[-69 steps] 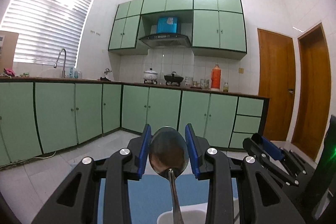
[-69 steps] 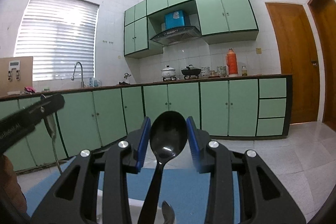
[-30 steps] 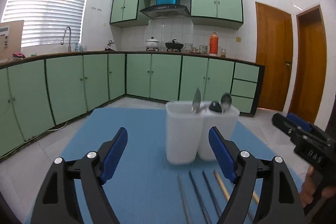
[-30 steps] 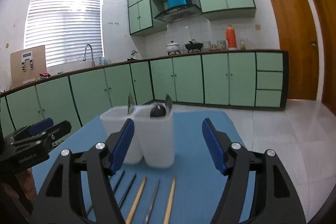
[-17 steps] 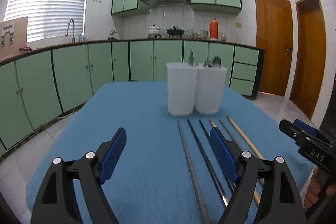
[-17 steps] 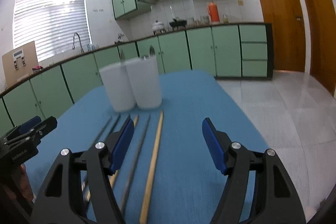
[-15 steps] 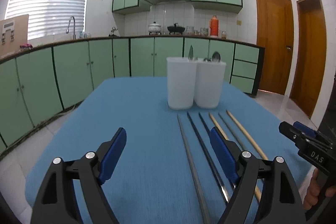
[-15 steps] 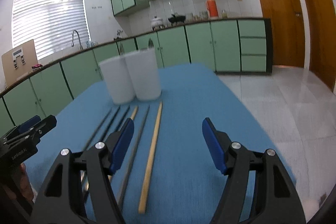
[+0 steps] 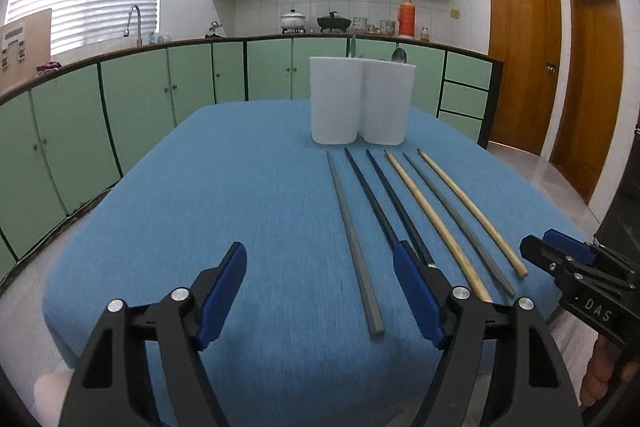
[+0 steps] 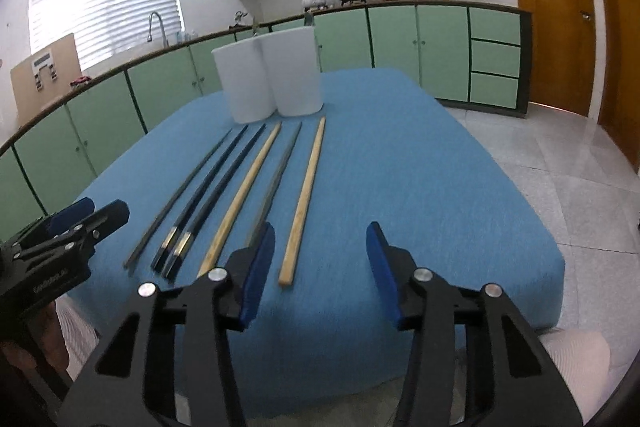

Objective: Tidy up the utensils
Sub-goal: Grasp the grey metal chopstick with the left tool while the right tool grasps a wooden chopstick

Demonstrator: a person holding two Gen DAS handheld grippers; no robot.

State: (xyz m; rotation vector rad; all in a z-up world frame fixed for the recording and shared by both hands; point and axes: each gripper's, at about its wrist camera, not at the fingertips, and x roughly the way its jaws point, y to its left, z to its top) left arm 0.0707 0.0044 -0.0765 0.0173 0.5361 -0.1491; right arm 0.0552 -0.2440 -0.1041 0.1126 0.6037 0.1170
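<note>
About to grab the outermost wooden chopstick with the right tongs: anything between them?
Nothing visible. The wooden chopstick lies bare on the blue cloth, just ahead of the empty, closing right tongs.

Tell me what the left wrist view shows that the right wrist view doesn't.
Only the left wrist view: two spoon bowls above the white holders' rims, and a second wooden door. Only the right wrist view: metal bands on the black chopsticks' near ends. Both: the white holders, six chopsticks on the blue cloth, and the left gripper and right gripper, jaws closing, nothing between them.
</note>
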